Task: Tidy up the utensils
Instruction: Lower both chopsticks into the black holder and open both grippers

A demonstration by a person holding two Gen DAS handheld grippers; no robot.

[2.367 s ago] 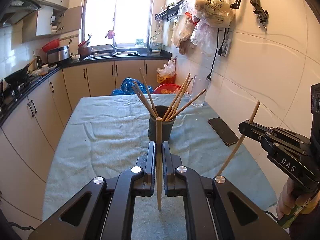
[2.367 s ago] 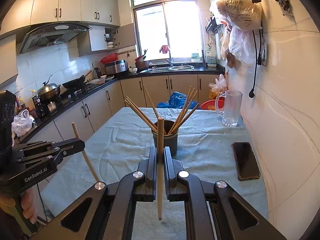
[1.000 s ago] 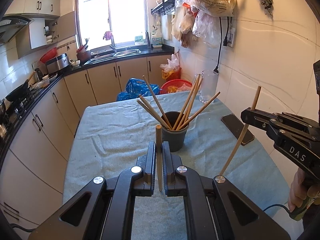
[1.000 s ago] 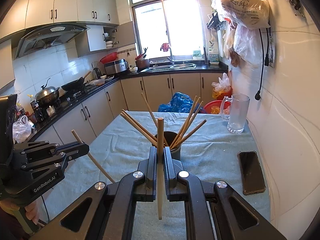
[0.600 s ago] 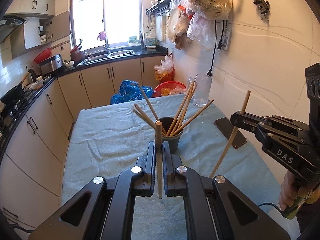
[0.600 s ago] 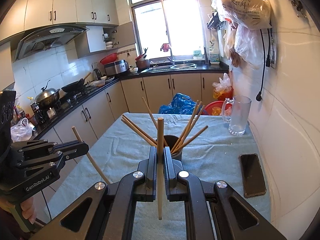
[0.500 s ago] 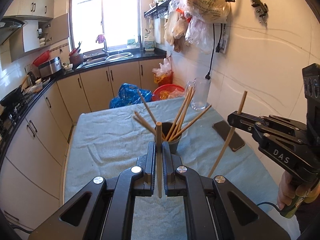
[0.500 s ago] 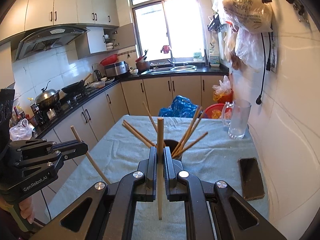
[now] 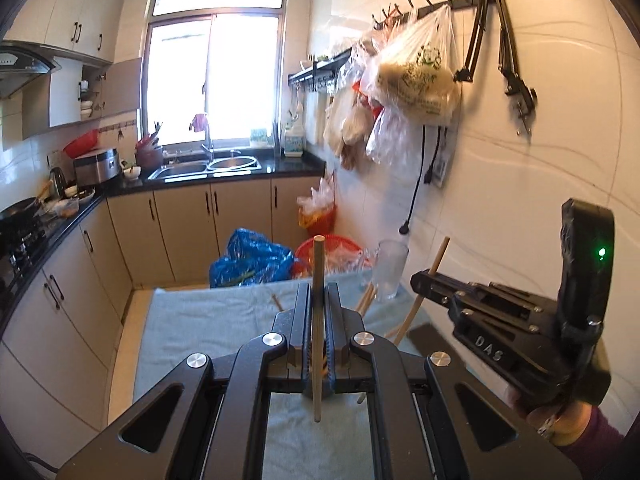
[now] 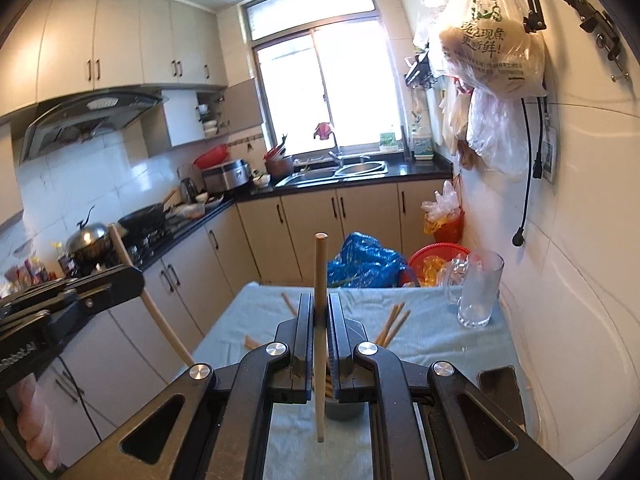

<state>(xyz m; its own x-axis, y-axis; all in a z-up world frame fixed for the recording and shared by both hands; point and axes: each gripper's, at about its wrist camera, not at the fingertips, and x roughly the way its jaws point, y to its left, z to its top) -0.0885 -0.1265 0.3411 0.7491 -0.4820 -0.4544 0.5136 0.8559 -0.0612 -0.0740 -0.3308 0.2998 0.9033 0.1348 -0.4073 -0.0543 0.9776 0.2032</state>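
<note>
Now both claws clamped, each on one chopstick held near upright: left gripper [image 9: 317, 354] on left chopstick [image 9: 318, 280], right gripper [image 10: 320, 354] on right chopstick [image 10: 320, 280]. Holder cup [image 10: 346, 410] sits directly below and ahead of right gripper, mostly hidden; right hand nearer. Sticks' lower tips point down toward table [image 10: 432, 332].

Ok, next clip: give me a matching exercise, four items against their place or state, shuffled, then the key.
Items:
1. glass pitcher
2. phone
3. chopstick in the right tool
4. blue bag

Place or state:
A. on the floor beyond the table
B. clamped upright between shut fingers
C. lying flat on the cloth near the wall
D. standing at the table's far corner by the wall

Pairs: 1-D, 2-C, 3-B, 4-A
</note>
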